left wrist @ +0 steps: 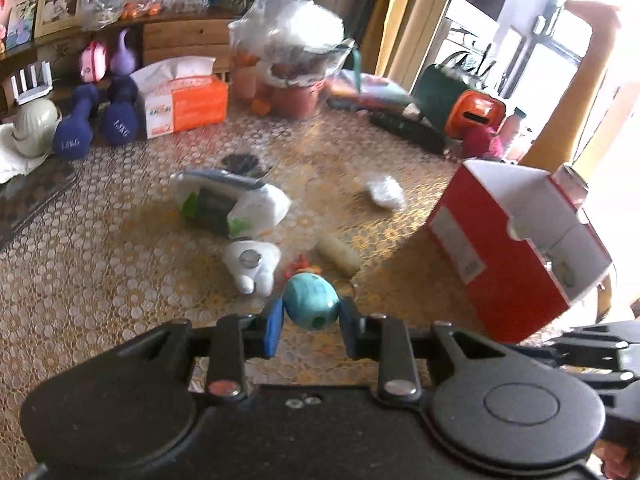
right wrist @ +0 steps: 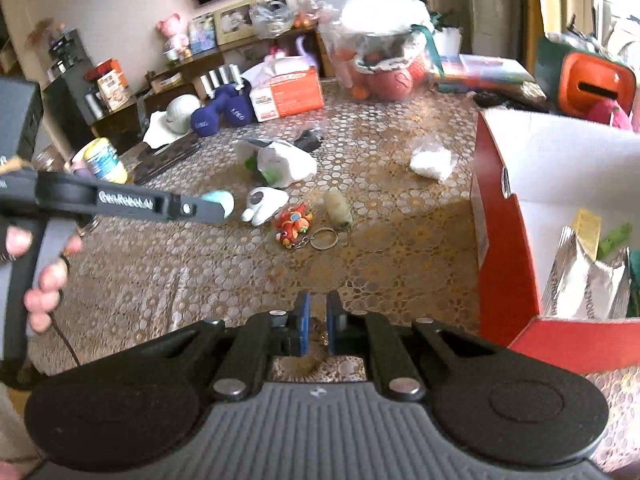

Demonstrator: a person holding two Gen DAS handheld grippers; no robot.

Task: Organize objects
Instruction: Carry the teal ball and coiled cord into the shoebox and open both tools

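Note:
My left gripper (left wrist: pixel 310 312) is shut on a teal egg-shaped toy (left wrist: pixel 311 301) and holds it above the table; it also shows in the right wrist view (right wrist: pixel 219 205). My right gripper (right wrist: pixel 317 322) is nearly shut and empty, low over the tablecloth beside the red open box (right wrist: pixel 504 240). The box (left wrist: pixel 496 256) holds foil packets (right wrist: pixel 588 280). On the table lie a white gadget (right wrist: pixel 266 203), a red toy keychain (right wrist: pixel 294 224), a pale roll (right wrist: pixel 338 206) and a white bag over a dark item (right wrist: pixel 280 162).
A crumpled tissue (right wrist: pixel 432 160) lies near the box. Blue dumbbells (left wrist: pixel 92 124), an orange tissue box (left wrist: pixel 188 106), a bagged orange pot (left wrist: pixel 296 80) and an orange-green case (left wrist: pixel 464 100) crowd the table's far side. A can (right wrist: pixel 104 160) stands at the left.

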